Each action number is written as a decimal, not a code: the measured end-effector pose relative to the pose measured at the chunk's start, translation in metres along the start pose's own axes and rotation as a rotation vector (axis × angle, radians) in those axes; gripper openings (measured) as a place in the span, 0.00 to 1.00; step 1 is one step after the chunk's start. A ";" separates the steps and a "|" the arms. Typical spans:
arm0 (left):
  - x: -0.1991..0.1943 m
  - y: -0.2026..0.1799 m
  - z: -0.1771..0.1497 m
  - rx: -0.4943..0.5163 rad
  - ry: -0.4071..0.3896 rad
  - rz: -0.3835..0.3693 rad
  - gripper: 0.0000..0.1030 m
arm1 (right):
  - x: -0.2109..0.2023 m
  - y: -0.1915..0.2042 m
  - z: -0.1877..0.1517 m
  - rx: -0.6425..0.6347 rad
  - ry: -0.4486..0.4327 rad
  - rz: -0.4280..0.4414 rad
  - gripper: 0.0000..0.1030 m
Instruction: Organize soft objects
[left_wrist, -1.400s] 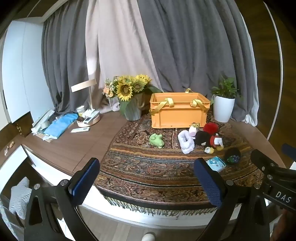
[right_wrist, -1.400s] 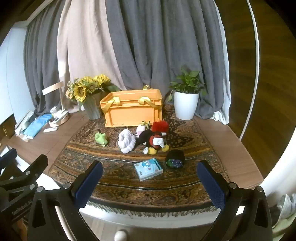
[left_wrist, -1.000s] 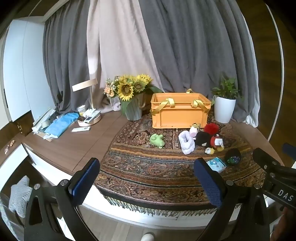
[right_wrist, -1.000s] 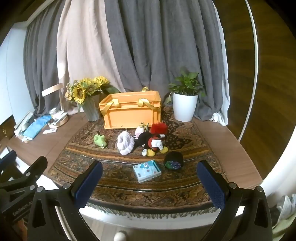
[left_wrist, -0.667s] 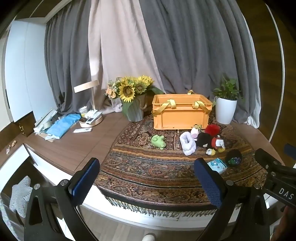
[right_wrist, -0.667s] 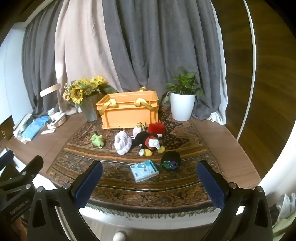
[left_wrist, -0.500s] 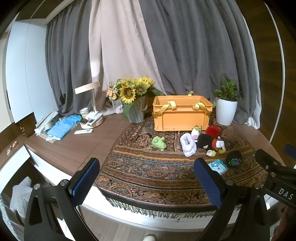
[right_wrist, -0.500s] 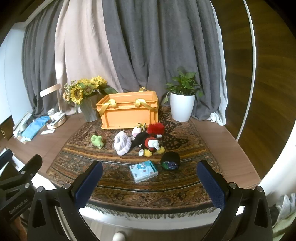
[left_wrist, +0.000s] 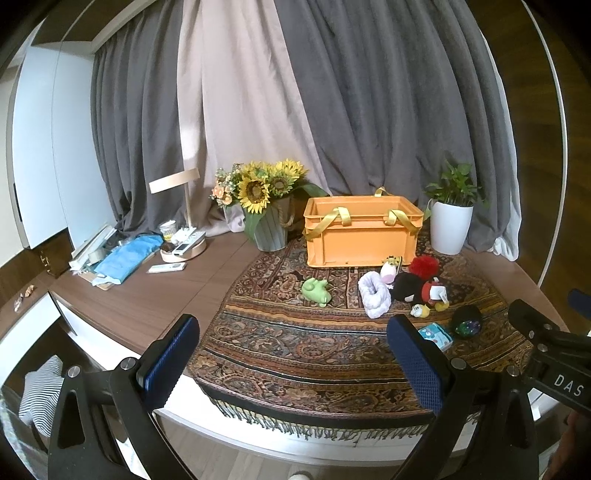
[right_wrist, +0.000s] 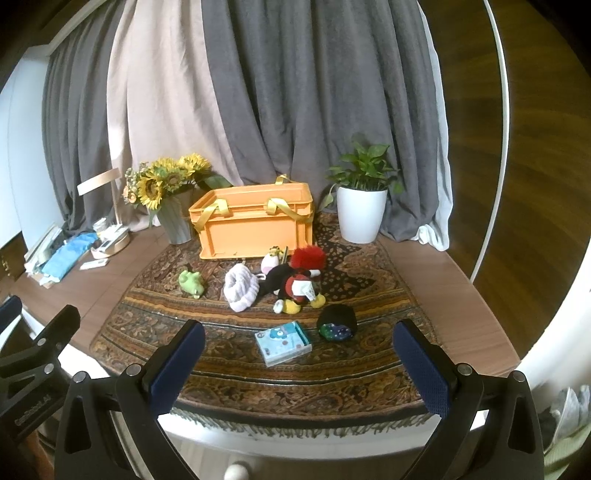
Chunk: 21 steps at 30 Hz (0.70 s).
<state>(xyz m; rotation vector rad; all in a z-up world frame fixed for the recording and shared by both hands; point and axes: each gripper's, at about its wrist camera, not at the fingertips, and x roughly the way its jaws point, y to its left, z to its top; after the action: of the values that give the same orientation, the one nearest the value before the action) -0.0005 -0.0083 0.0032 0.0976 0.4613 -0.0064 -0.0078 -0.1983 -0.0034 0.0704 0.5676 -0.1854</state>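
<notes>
The soft toys lie in a loose cluster on the patterned rug (right_wrist: 354, 280) on the table (left_wrist: 155, 291): a green plush (right_wrist: 192, 282), a lavender plush (right_wrist: 241, 287), a mouse plush (right_wrist: 295, 286) and a dark pouch (right_wrist: 337, 321), with a blue packet (right_wrist: 283, 342) nearest the front edge. Just behind them stands the orange crate (right_wrist: 255, 225), between a sunflower vase (right_wrist: 173, 206) and a potted plant (right_wrist: 362, 199). The left hand-held gripper (left_wrist: 295, 358) and right hand-held gripper (right_wrist: 298, 360) both hang at the table's front edge, jaws spread wide and holding nothing.
</notes>
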 end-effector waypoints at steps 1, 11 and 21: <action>0.000 0.000 0.000 -0.001 0.000 0.000 1.00 | 0.000 0.000 0.000 0.001 0.000 -0.001 1.00; 0.001 0.000 0.002 0.002 0.002 -0.003 1.00 | -0.001 0.001 0.001 0.000 0.000 -0.003 1.00; 0.000 -0.002 0.000 0.006 0.001 -0.011 1.00 | -0.001 0.001 0.000 -0.002 -0.003 -0.003 1.00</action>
<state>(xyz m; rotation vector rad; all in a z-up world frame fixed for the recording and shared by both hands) -0.0005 -0.0105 0.0029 0.1009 0.4632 -0.0182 -0.0086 -0.1972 -0.0032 0.0679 0.5644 -0.1877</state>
